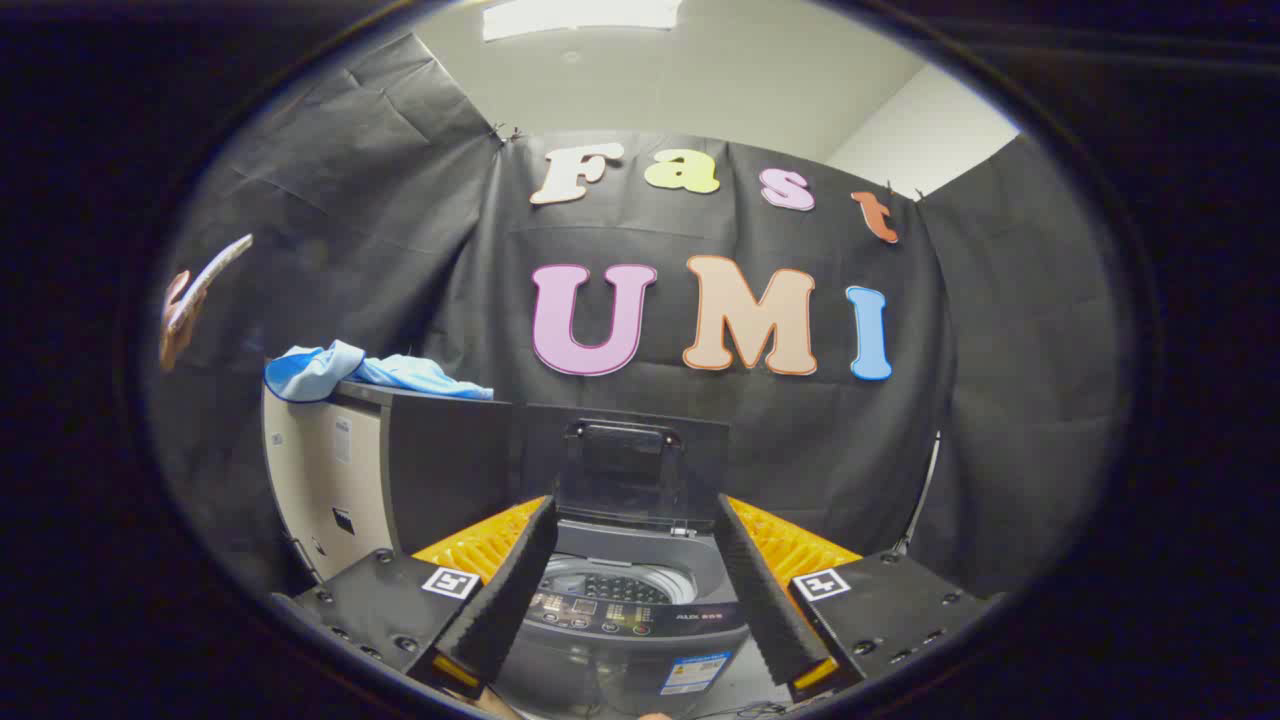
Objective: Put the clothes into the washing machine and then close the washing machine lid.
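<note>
The gripper (632, 585) hangs with its two fingers spread wide apart and nothing between them but open air; they grip nothing. Seen through the gap between the fingers, just ahead and below, stands the washing machine (625, 640), with its control panel (610, 612) nearest the fingers and the open drum (612, 583) behind it. At twelve o'clock from the drum the lid (622, 470) stands raised, upright against the black cloth wall (960, 440). The clothes (365, 372), a crumpled blue heap, lie at about ten o'clock from the washing machine, well apart from the fingers, on top of a cabinet (340, 480) that stands just beside the machine. The heap rests at the cabinet's upper edge with one fold hanging slightly over the corner. Whether the drum already has anything in it cannot be told.
</note>
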